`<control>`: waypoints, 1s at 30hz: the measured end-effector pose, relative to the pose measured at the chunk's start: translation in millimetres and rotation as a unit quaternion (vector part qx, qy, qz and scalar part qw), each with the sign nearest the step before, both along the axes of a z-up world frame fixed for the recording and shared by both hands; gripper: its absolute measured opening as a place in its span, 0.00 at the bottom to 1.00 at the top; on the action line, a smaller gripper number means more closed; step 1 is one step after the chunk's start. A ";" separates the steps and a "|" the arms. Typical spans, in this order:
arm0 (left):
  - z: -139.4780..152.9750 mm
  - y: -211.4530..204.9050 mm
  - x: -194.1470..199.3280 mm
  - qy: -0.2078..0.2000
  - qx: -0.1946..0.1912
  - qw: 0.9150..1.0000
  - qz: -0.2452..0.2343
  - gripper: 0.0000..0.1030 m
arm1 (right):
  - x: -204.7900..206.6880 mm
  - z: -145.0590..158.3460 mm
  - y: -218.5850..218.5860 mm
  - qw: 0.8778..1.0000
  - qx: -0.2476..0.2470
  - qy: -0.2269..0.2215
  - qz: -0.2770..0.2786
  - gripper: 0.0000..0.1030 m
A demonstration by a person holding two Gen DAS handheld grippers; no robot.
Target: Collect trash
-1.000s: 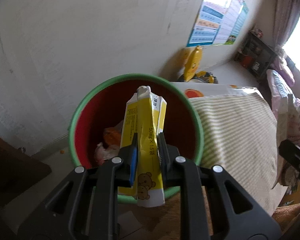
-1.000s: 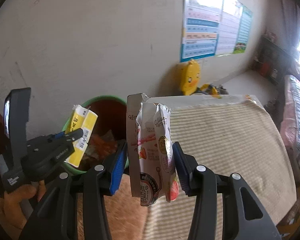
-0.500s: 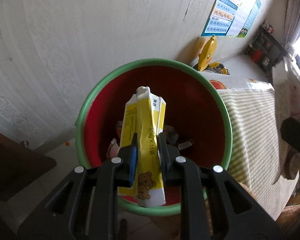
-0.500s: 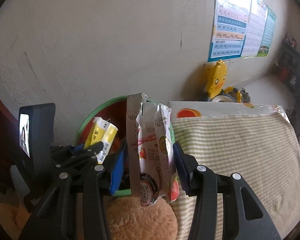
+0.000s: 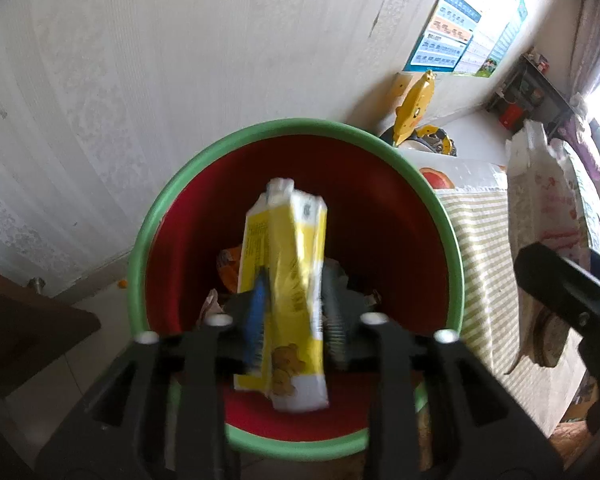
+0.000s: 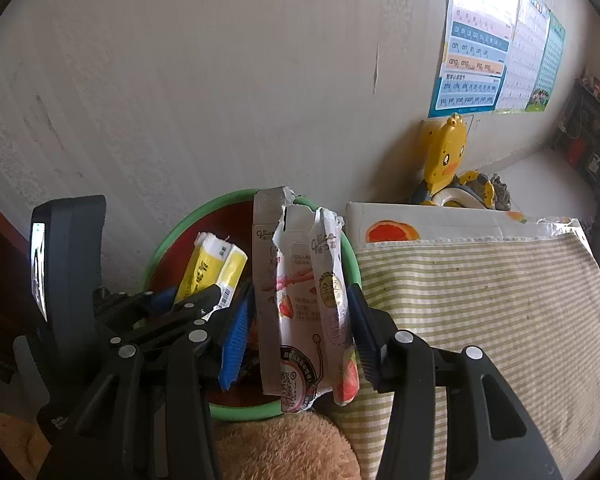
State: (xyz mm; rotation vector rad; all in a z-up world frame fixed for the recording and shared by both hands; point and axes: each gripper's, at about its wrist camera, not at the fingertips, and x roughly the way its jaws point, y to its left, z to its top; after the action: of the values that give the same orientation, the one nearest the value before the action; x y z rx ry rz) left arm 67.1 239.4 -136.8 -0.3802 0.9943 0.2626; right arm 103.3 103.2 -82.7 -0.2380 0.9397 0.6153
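Opening its jaws, the left tool (image 5: 294, 316) lets the upright yellow carton (image 5: 284, 280) hang directly above the bin (image 5: 452, 248); the right tool (image 6: 300, 332) pinches a pink wrapper (image 6: 300, 304) over the bin's rim.

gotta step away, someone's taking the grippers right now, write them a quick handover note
Left gripper: jaws opening, yellow packet between them, over the mouth of the green-rimmed bin.
Right gripper: shut on the torn pink snack box, at the bin's rim beside the striped cloth.
Done: some wrappers already lie in the bin; both pieces carried to it.
Left: let the yellow packet fall in, then move the snack box over the opening and release it.
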 end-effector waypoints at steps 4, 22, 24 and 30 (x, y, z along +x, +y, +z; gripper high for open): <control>9.4 3.3 -7.1 -0.021 0.001 0.999 0.024 0.57 | 2.5 -3.8 0.5 1.000 -0.003 0.004 -0.001 0.45; 37.5 16.9 -33.9 -0.058 0.049 0.992 0.099 0.73 | 1.6 -6.6 1.3 1.000 0.005 0.007 0.003 0.64; 43.0 10.7 -33.8 -0.062 0.050 0.993 0.092 0.73 | 1.3 0.4 -11.0 1.000 0.010 0.001 -0.004 0.64; 68.7 -39.8 -25.3 -0.093 0.050 0.994 0.020 0.86 | -2.9 31.0 -84.6 0.997 -0.004 -0.042 -0.060 0.65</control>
State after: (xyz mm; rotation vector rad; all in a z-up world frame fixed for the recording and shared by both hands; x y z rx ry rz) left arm 41.8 199.7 -68.1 -0.3270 0.7878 0.3075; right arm 100.5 18.6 -51.7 -0.2119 0.8686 0.4879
